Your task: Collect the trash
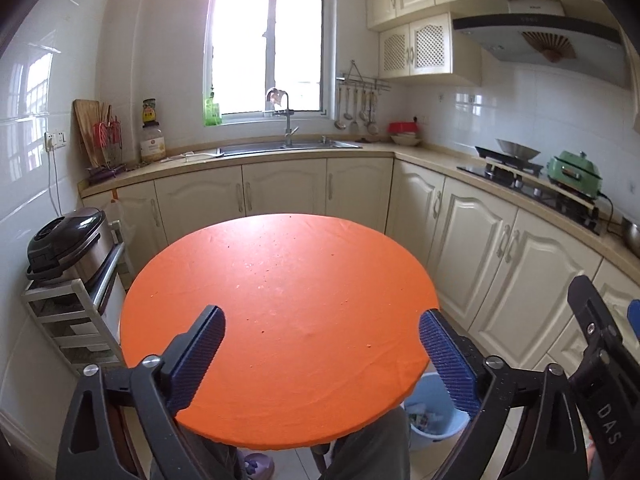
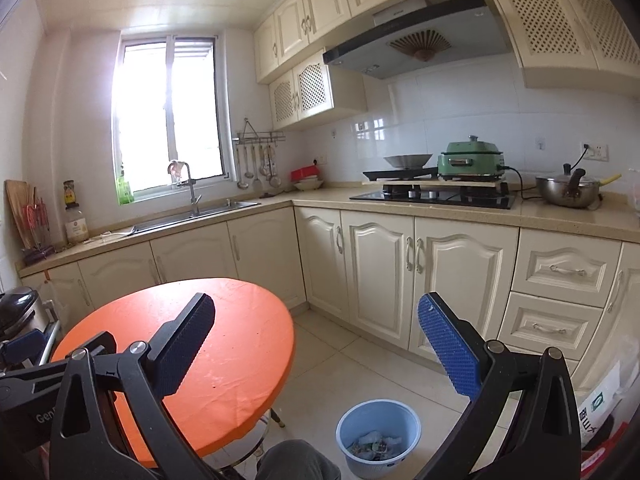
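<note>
Crumbs and small specks are all that remains on the round orange table top [image 1: 280, 320], so I'd judge the collecting is at or near its end: the scrunched wrappers and paper scraps [image 2: 374, 446] already lie in the pale blue plastic bin [image 2: 378, 408] on the tiled floor, just beside the table's right edge and close to the person's grey trouser knee [image 2: 296, 462].

Going left to right: the left gripper [image 1: 322, 320] hangs over the near half of the table, its blue ribbed pads spread wide with nothing between them but bare orange cloth. The bin peeks out below the table rim, under that gripper's right-hand finger. The right gripper [image 2: 316, 312] sits further right, jaws equally wide and empty, its left finger over the table edge and its right over open floor; the bin lies low between the two fingers, well below the tips.

Any next move would call for a look round for stray litter; I can see no piece big enough to pinch
</note>
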A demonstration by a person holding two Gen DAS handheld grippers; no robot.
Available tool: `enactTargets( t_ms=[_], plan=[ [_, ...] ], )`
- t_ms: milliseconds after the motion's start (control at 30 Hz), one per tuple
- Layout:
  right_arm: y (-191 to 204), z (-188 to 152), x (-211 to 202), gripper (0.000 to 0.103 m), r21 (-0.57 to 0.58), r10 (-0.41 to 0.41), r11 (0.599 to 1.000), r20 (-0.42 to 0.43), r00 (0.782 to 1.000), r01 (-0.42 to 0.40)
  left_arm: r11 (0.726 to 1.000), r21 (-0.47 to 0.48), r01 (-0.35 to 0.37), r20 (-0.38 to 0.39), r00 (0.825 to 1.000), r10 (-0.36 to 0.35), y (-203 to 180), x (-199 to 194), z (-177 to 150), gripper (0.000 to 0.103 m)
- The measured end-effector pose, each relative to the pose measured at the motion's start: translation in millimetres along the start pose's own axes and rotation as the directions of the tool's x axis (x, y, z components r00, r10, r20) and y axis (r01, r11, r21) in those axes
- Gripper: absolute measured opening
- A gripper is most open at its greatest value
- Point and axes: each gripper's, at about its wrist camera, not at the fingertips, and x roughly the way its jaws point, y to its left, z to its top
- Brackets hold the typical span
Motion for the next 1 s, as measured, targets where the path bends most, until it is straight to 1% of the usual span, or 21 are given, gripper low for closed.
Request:
enactTargets(
  t_ms=[167,200,233,367,467,533,600,633,767,1000],
  plan=[
    [-18.5,0.9,8.6,0.103,0.013,-0.009,1.000,-0.007,1.000,0.009,1.000,-0.017,-0.023,0.002,1.000,0.023,-36.7,5.5,-13.4,0.097],
    [-21.5,1.5,10.0,0.103,0.016,-0.012,1.000,-0.009,1.000,0.012,1.000,-0.017,-0.025,0.000,1.000,0.025,-41.1,7.7,-13.3,0.097],
    [-23.7,1.5,10.9,0.103,0.017,-0.016,1.000,-0.010,1.000,0.016,1.000,-0.017,-0.027,-0.005,1.000,0.027,-44.3,17.1,-6.0,0.097],
    [-29.6,2.1,12.0,0.103,0.020,-0.042,0.999,-0.012,0.999,0.042,0.999,-0.016,-0.028,-0.019,0.999,0.028,-62.7,24.9,-11.8,0.097],
    [-32.2,3.0,10.9,0.103,0.023,-0.057,0.998,-0.008,0.998,0.057,1.000,-0.013,-0.022,-0.022,1.000,0.022,-68.8,30.3,-8.8,0.097],
    [-31.9,2.9,8.4,0.103,0.025,-0.054,0.998,-0.005,0.999,0.054,1.000,-0.006,-0.020,-0.020,1.000,0.019,-54.1,37.4,4.6,0.097],
    [-30.2,2.4,6.6,0.103,0.022,-0.054,0.998,-0.003,0.999,0.054,1.000,-0.010,-0.022,-0.022,1.000,0.022,-54.3,41.5,4.0,0.097],
    [-29.0,2.1,5.6,0.103,0.021,-0.054,0.998,-0.001,0.999,0.054,1.000,-0.014,-0.023,-0.024,0.999,0.022,-41.7,41.6,10.2,0.097],
    [-26.9,1.8,5.7,0.103,0.023,-0.053,0.998,-0.012,0.999,0.053,1.000,-0.022,-0.019,-0.027,0.999,0.019,-29.0,36.0,12.4,0.097],
    [-24.8,1.6,1.9,0.103,0.025,-0.055,0.998,-0.013,0.998,0.055,0.999,-0.028,-0.020,-0.027,0.999,0.019,-20.9,30.2,15.0,0.097]
  ],
)
